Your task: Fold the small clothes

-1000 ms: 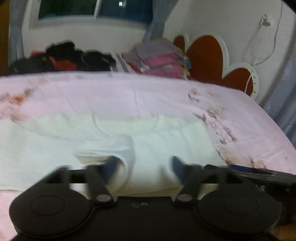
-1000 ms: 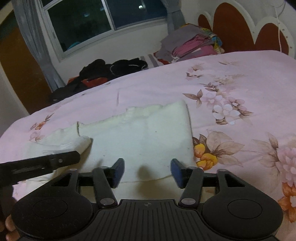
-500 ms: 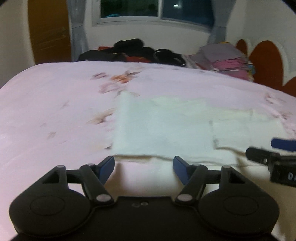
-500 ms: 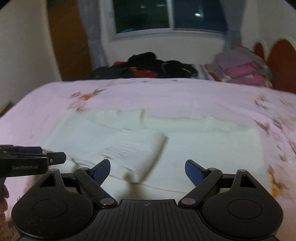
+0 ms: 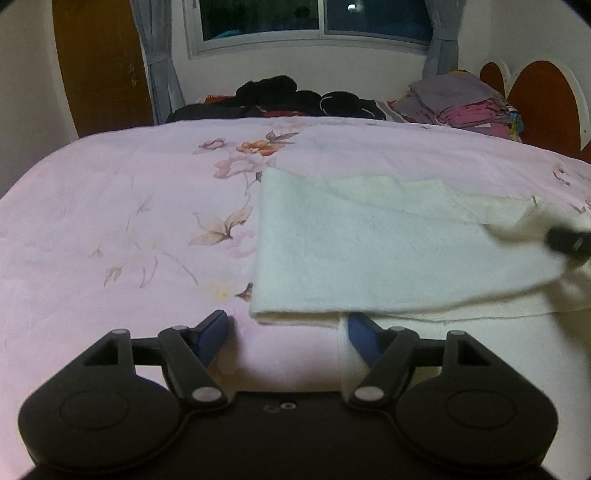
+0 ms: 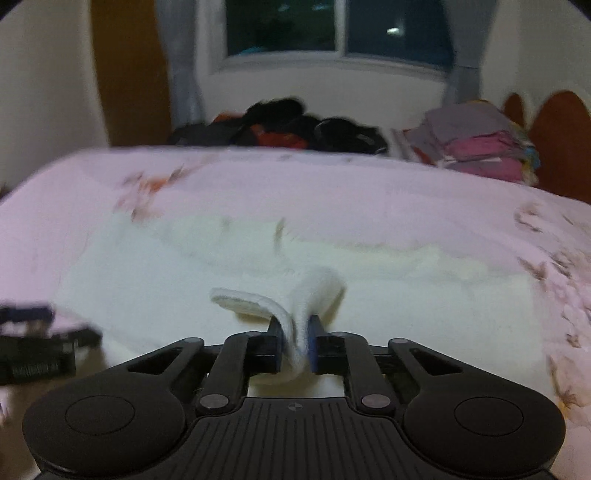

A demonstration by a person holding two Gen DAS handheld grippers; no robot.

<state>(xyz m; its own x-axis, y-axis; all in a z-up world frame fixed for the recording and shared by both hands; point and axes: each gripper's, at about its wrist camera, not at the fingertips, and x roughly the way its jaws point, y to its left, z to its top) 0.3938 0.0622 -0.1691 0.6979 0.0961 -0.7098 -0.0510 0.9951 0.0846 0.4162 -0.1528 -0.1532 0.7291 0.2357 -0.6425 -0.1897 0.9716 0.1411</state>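
A cream knitted garment (image 5: 369, 251) lies flat on the pink floral bedsheet (image 5: 129, 229), with a folded layer on top. My left gripper (image 5: 286, 326) sits at its near left corner, jaws wide and opening; the corner lies just ahead between the fingers, unpinched. In the right wrist view my right gripper (image 6: 295, 332) is closing, its pads pressing on a raised fold of the cream garment (image 6: 184, 280) at its near edge. The right gripper (image 5: 569, 240) shows blurred at the left wrist view's right edge. The left gripper (image 6: 37, 347) appears low at the left.
A heap of dark clothes (image 5: 288, 98) lies at the bed's far side. Beside it stands a stack of folded grey and pink clothes (image 5: 465, 105). A window (image 5: 314, 18) and an orange headboard (image 5: 543, 99) are behind. Bare sheet spreads left of the garment.
My right gripper has shut on a fold at the garment's near edge and lifted it. The left gripper swung left to the garment's left corner and stays wide.
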